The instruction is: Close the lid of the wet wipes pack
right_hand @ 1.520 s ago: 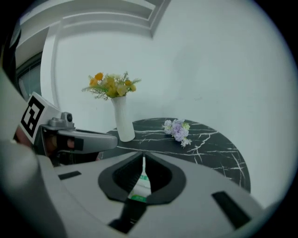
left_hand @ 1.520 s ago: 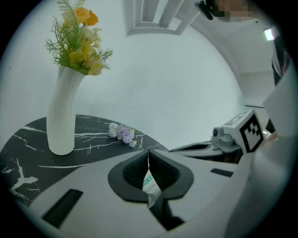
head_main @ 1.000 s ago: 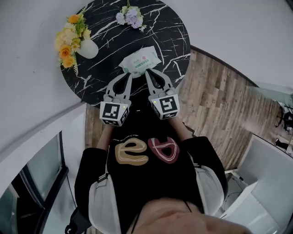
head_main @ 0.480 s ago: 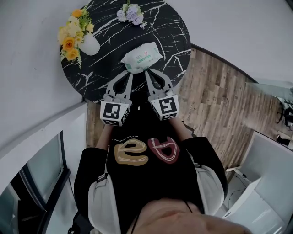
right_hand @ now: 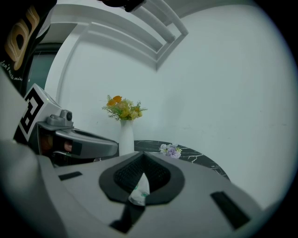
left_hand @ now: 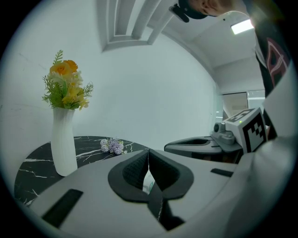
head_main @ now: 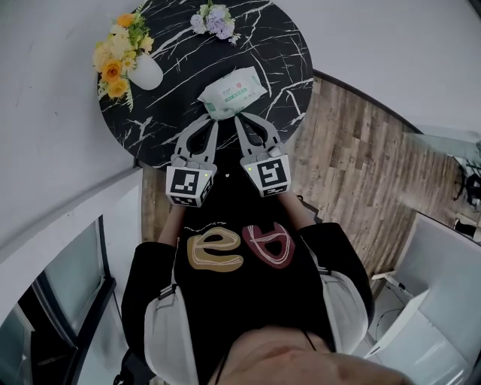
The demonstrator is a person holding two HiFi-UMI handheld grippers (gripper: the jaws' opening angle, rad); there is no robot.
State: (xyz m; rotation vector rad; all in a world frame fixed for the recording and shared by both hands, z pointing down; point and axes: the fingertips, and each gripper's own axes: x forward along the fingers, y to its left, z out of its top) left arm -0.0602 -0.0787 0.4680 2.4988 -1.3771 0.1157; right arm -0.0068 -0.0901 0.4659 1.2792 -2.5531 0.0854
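The wet wipes pack (head_main: pixel 231 92), white with green print, lies on the round black marble table (head_main: pixel 173 113) near its front edge. Whether its lid is up or down is too small to tell. My left gripper (head_main: pixel 213 120) and right gripper (head_main: pixel 238 117) point side by side at the pack's near edge, both shut. In the left gripper view the jaws (left_hand: pixel 148 151) meet, and a sliver of the pack (left_hand: pixel 148 183) shows in the gap behind the pads. The right gripper (right_hand: pixel 143 155) is also shut, with the pack (right_hand: pixel 140 189) showing through the gap. I cannot tell whether either tip touches it.
A white vase of yellow and orange flowers (head_main: pixel 143 71) stands at the table's left. A small purple posy (head_main: pixel 213 19) lies at the far edge. A pale wall curves behind the table, and wooden floor (head_main: pixel 353 158) lies to the right.
My right gripper has shifted slightly left, closer to the left gripper. The left gripper and the pack have stayed put.
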